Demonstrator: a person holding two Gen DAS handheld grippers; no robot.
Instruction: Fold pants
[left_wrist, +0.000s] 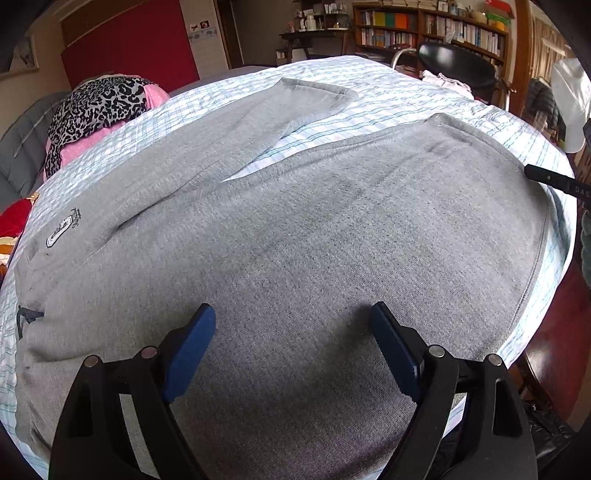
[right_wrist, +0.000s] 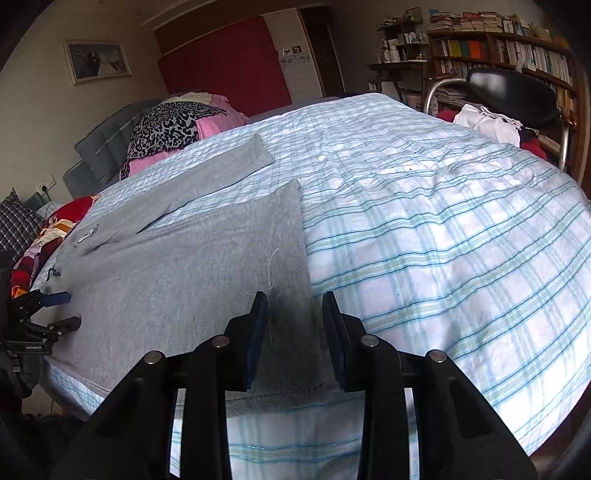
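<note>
Pants (left_wrist: 295, 229): grey sweatpants, flat on plaid bedspread (right_wrist: 443, 229), legs apart in a V.
L gripper (left_wrist: 291, 325): jaws wide apart over the waist area, nothing between.
R gripper (right_wrist: 293, 314): jaws part-closed, straddling near leg's hem edge; pad contact unclear.

The left tongs (left_wrist: 291, 350) have two black plastic arms that widen toward the camera, each with triangular cut-outs. Round silver pins sit on top of each arm, two a side. The fingers (left_wrist: 190, 350) carry flat blue pads on their inner faces.

The right tongs (right_wrist: 295, 339) are of the same make: black ribbed arms, silver round pins, and dark blue pads (right_wrist: 256, 332) along the inside of each finger.

Seen from the right wrist camera at the far left edge, the left tongs show a blue-tipped finger, a black one below it, and a small white label with print too small to read.
</note>
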